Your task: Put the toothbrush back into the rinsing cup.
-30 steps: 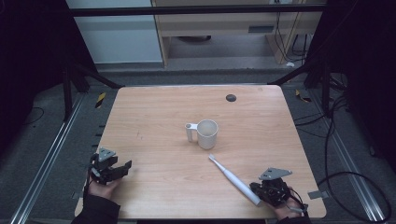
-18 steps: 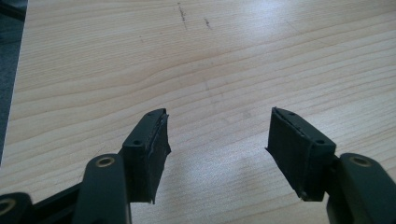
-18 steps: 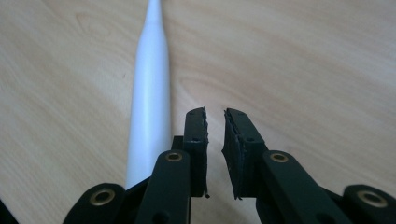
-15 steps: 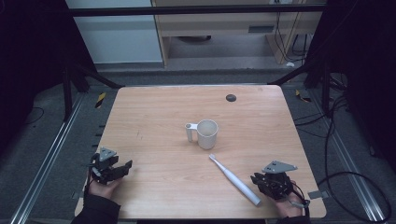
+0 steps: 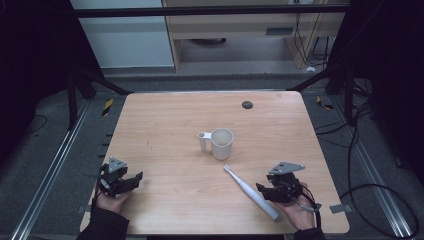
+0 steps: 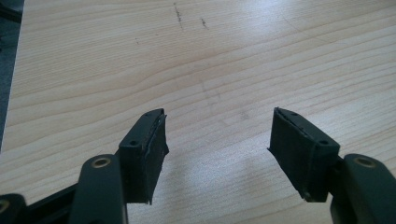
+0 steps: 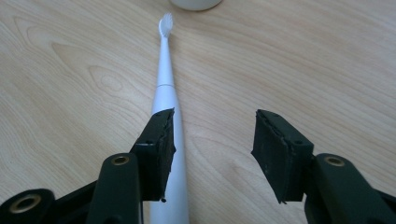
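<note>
The wooden surface [image 5: 165, 125] holds a white cup [image 5: 221, 143] in the middle. A white toothbrush [image 5: 250, 192] lies flat near it. A small dark dot [image 5: 247, 104] sits far back.

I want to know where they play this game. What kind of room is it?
Probably a lab or workshop set up for recording, not a home: a bare wooden table stands inside a black metal frame, with loose cables on a grey floor.

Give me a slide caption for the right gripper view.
Right gripper, jaws just opened, above a white electric toothbrush lying on the wooden table, brush head toward the mug.
</note>
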Demonstrator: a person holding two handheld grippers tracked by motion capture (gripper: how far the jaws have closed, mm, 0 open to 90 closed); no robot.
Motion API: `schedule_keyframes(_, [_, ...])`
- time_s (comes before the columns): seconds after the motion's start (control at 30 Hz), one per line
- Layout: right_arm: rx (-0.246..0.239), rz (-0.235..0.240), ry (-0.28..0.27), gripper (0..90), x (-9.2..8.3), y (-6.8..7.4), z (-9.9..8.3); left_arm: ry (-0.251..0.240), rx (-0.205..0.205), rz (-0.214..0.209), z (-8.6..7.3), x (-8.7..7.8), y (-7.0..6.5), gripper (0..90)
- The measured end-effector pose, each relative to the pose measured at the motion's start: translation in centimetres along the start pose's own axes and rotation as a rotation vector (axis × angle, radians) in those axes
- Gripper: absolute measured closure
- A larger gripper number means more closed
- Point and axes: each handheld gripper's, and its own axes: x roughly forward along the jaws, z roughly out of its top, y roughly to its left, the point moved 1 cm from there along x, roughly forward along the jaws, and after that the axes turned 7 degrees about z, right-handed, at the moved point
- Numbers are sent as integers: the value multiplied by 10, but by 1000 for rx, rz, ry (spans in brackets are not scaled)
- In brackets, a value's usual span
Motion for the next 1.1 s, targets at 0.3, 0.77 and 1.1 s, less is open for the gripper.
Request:
schedule_keyframes(0.3, [7, 16, 67, 472, 16, 9, 17, 3, 16, 7, 1, 0, -2, 352])
schedule_keyframes(0.77, [16, 22, 133, 490, 35, 20, 34, -1, 20, 13, 2, 0, -2, 355])
schedule_keyframes(1.1, [1, 19, 207, 497, 47, 24, 36, 0, 22, 14, 3, -1, -2, 355])
